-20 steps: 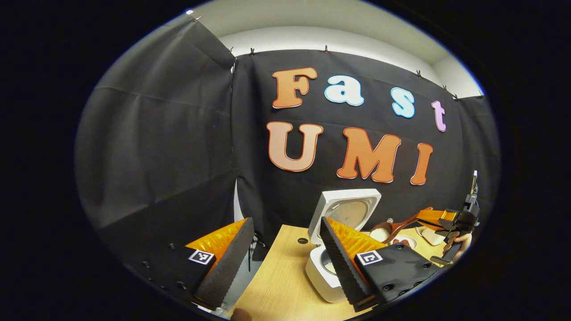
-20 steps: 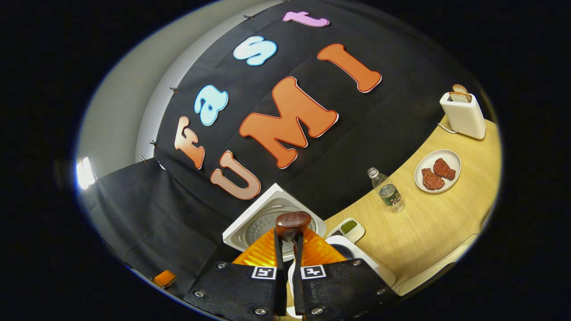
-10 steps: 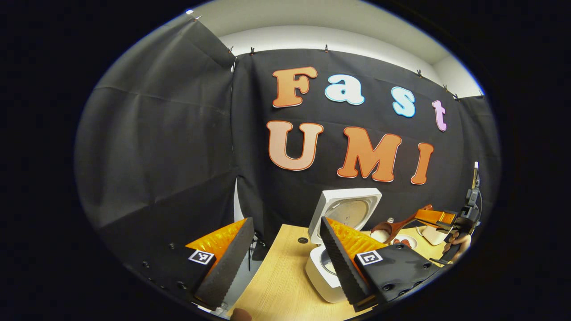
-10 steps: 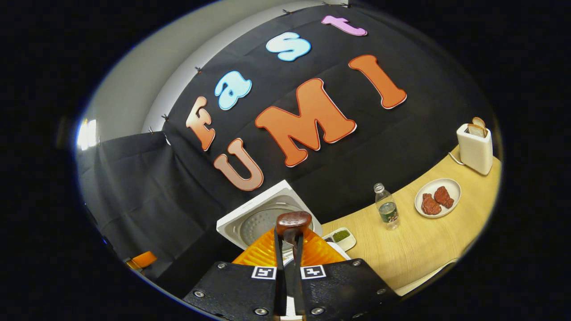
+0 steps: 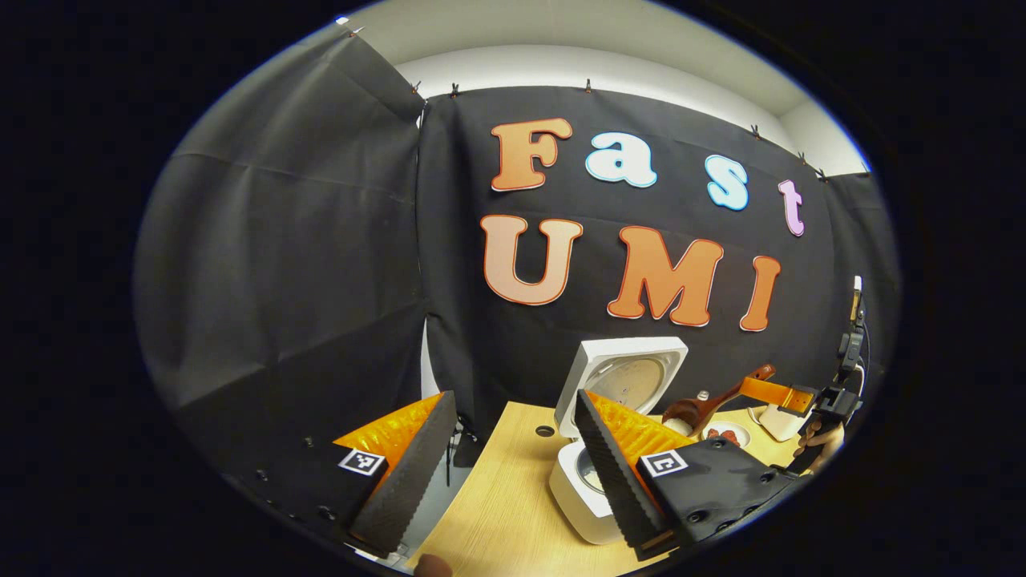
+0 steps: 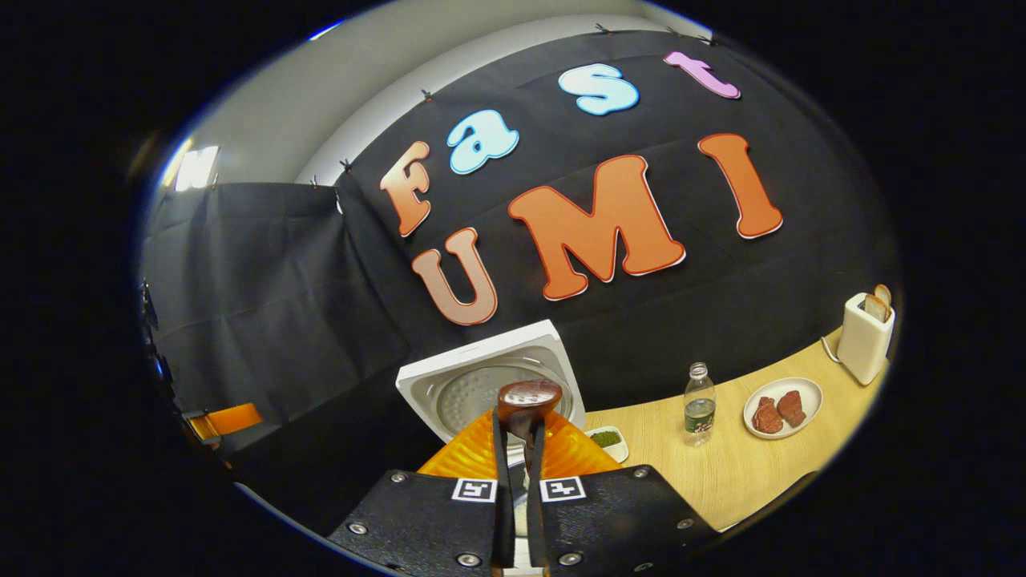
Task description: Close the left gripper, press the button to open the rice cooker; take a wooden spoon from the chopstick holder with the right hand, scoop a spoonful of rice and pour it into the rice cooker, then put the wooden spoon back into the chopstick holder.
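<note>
The white rice cooker (image 5: 579,490) stands on the wooden table with its lid (image 5: 622,379) raised; its pot sits partly behind a finger of my left gripper. My left gripper (image 5: 513,397) is open and empty, low in front of the cooker. To the cooker's right, the right gripper (image 5: 781,394) grips the handle of the wooden spoon (image 5: 705,405), whose bowl hangs beside the open lid. In the right gripper view, my right gripper (image 6: 517,437) is shut on the wooden spoon (image 6: 527,396), its bowl just before the lid (image 6: 481,383). Whether rice is in the spoon is unclear.
On the table (image 6: 745,473) right of the cooker are a small dish of green bits (image 6: 606,438), a water bottle (image 6: 699,405), a plate with red pieces (image 6: 782,407) and a white toaster (image 6: 866,338). A hand (image 5: 819,437) holds the right gripper.
My right gripper has rolled back toward level, with the spoon still held; its bowl has turned and dropped a little beside the cooker lid while the handle end rose. The left gripper has stayed put.
</note>
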Demonstrator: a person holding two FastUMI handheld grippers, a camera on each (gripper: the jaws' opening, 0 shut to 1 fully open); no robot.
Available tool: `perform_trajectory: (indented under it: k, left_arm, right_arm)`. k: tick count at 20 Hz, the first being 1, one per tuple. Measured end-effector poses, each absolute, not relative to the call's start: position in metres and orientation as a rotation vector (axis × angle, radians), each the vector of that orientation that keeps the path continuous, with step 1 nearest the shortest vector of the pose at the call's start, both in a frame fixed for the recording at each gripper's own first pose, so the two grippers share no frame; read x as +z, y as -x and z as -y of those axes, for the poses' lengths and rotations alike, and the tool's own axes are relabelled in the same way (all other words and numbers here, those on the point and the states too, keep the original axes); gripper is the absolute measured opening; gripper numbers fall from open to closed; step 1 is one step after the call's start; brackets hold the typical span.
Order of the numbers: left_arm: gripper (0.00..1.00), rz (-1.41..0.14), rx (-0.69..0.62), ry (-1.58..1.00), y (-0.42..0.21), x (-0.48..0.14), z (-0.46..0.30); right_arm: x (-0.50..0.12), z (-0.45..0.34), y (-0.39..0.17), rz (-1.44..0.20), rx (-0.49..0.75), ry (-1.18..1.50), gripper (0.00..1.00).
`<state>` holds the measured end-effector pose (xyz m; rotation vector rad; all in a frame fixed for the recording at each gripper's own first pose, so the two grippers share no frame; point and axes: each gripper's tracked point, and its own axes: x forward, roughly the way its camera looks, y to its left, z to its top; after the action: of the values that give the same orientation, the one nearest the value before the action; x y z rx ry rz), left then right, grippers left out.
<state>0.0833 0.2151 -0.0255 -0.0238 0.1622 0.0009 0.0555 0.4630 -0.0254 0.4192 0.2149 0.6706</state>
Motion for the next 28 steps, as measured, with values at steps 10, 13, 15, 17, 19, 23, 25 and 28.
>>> perform_trajectory:
  k: [10,13,15,17,19,23,25,28]
  left_arm:
    - [1.00,-0.170,0.010,0.030,-0.087,-0.030,-0.220]
    - [1.00,-0.171,0.020,0.024,-0.085,-0.031,-0.223]
    - [1.00,-0.169,0.029,0.013,-0.085,-0.030,-0.224]
    - [1.00,-0.172,0.032,0.003,-0.083,-0.032,-0.222]
    - [1.00,-0.178,0.026,0.009,-0.082,-0.033,-0.219]
    - [1.00,-0.173,0.023,0.025,-0.079,-0.031,-0.212]
    - [1.00,-0.164,0.022,0.035,-0.078,-0.028,-0.205]
    - [1.00,-0.151,0.015,0.059,-0.078,-0.024,-0.190]
  right_arm:
    - [-0.029,-0.481,-0.045,-0.149,0.748,-0.172,0.06]
    - [-0.035,-0.483,-0.043,-0.148,0.761,-0.122,0.06]
    - [-0.040,-0.484,-0.042,-0.146,0.764,-0.056,0.06]
    - [-0.046,-0.482,-0.037,-0.140,0.765,0.010,0.05]
    - [-0.045,-0.478,-0.030,-0.128,0.776,0.024,0.06]
    - [-0.039,-0.466,-0.030,-0.130,0.773,-0.011,0.06]
    - [-0.036,-0.452,-0.030,-0.148,0.761,-0.067,0.06]
    - [-0.030,-0.421,-0.028,-0.172,0.738,-0.142,0.06]
